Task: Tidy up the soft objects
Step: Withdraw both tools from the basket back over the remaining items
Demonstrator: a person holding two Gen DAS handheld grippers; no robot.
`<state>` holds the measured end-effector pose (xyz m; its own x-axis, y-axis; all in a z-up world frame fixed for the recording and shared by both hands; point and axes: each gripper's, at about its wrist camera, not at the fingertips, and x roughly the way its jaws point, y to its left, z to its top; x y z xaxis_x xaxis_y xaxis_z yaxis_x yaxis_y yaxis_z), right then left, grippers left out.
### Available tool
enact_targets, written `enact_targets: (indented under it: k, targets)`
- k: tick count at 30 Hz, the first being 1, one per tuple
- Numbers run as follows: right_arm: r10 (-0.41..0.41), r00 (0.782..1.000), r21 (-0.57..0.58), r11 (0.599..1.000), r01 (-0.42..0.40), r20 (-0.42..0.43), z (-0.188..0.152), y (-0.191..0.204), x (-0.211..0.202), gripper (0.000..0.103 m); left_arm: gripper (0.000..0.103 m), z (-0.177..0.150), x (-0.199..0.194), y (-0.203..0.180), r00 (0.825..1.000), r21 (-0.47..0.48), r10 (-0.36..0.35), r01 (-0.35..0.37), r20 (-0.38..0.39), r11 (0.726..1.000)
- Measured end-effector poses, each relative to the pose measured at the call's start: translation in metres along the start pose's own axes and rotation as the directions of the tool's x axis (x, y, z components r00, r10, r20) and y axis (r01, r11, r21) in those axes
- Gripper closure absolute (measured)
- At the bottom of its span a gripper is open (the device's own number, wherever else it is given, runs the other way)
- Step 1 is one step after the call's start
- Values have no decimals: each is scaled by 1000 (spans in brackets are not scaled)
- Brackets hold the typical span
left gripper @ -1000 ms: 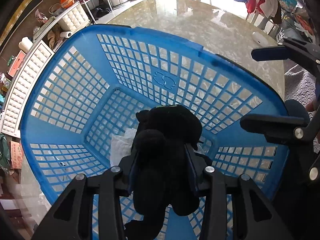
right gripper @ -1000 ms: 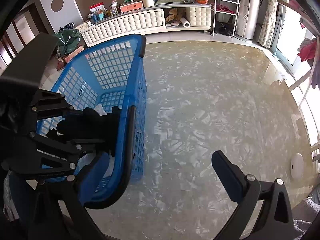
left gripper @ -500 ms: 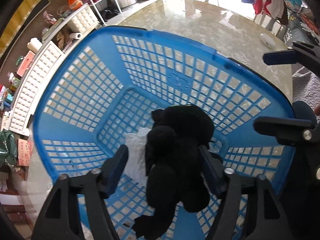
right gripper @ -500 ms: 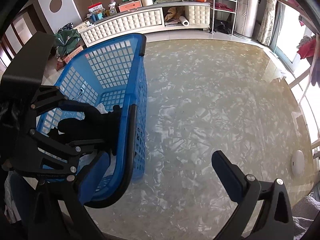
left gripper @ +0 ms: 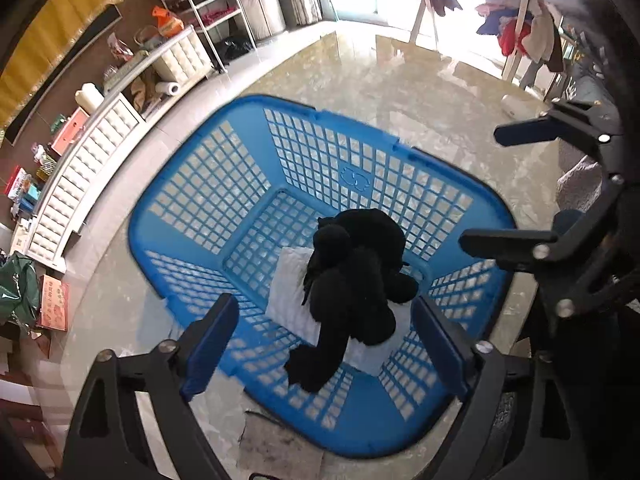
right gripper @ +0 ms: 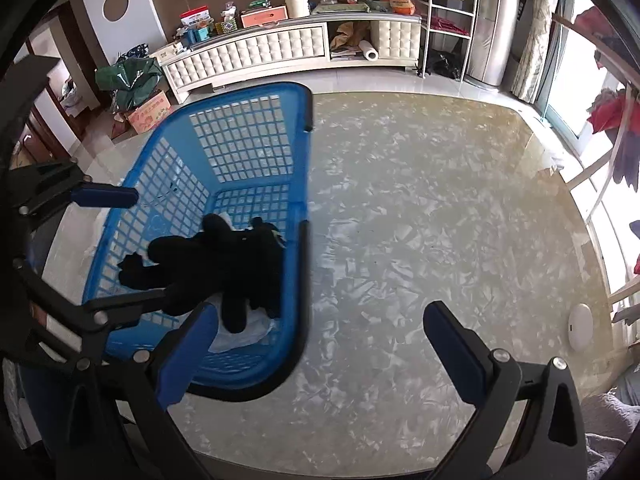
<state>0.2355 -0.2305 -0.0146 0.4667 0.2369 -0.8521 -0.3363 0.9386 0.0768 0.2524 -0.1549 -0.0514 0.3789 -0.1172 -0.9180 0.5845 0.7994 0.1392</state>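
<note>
- Both sets of jaws stand wide apart and hold nothing: the left gripper (left gripper: 324,344) hangs above the near end of the basket, and the right gripper (right gripper: 320,344) hangs over the table just beside the basket's long wall.
- A black plush toy (left gripper: 356,276) lies inside the blue basket (left gripper: 208,184), sprawled on top of a white cloth (left gripper: 286,292) on the basket floor.
- Judged from this, the toy's drop-off looks done; the sensible move is to lift the left gripper straight up and clear of the rim, so its fingers do not catch the toy's trailing limb or tip the light basket.
- The toy is fuzzy, matte and floppy, with rounded limbs; it should squash easily and sag when lifted.
- The basket is rigid plastic with grid-pattern open walls, rounded corners and a dark rim edge.
- It sits on a glossy, marbled beige table (right gripper: 420,220).
- The cloth looks thin and crumpled.
</note>
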Motion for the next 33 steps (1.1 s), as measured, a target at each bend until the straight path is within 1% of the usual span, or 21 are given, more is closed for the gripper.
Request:
enact_targets:
  k: [2,5,7,9,12,15,18,20,23,25,27,30,33]
  targets:
    - [-2,1000,-11,1000,2,6,0,8,-5,0,15,-6,-14,1,1000,-8,3,-3,25,1000]
    - [-2,1000,-25,1000,2,14,0,18,-12,0,14,-16,-32,5,999,-23,-11,12,43,1000]
    - [2,1000,-35,999,-2,17,0,23,-17,0,10,-22,-41,9,999,-41,-1,3,50,999]
    - [4,1000,-46,999,-3,21,-1,30,-21,0,0,-31,-51,15,998,-63,14,-10,60,998]
    - [10,1000,-64,998,-8,27,0,44,-26,0,0,-47,-62,27,998,-115,38,-31,58,993]
    - [24,999,-89,996,-21,27,1,61,-25,0,0,-66,-66,38,998,-146,60,-55,30,988]
    - [39,999,-124,992,-36,21,2,82,-21,0,0,-91,-74,47,997,-183,73,-67,23,981]
    - [53,998,-155,987,-50,17,3,99,-17,0,0,-109,-78,57,997,-220,69,-62,24,973]
    - [71,997,-187,980,-68,7,4,117,-10,0,0,-134,-82,70,996,-265,88,-78,25,961]
    - [86,996,-212,974,-85,-2,5,132,-3,0,0,-150,-86,78,996,-295,88,-74,34,953]
    - [105,994,-239,965,-105,-14,7,147,5,0,0,-164,-89,89,997,-338,71,-54,40,940]
    - [118,993,-275,954,-122,-29,8,165,16,0,0,-186,-95,107,994,-411,94,-60,63,910]
    - [124,991,-305,943,-134,-52,11,180,28,0,0,-204,-97,120,994,-444,89,-52,64,894]
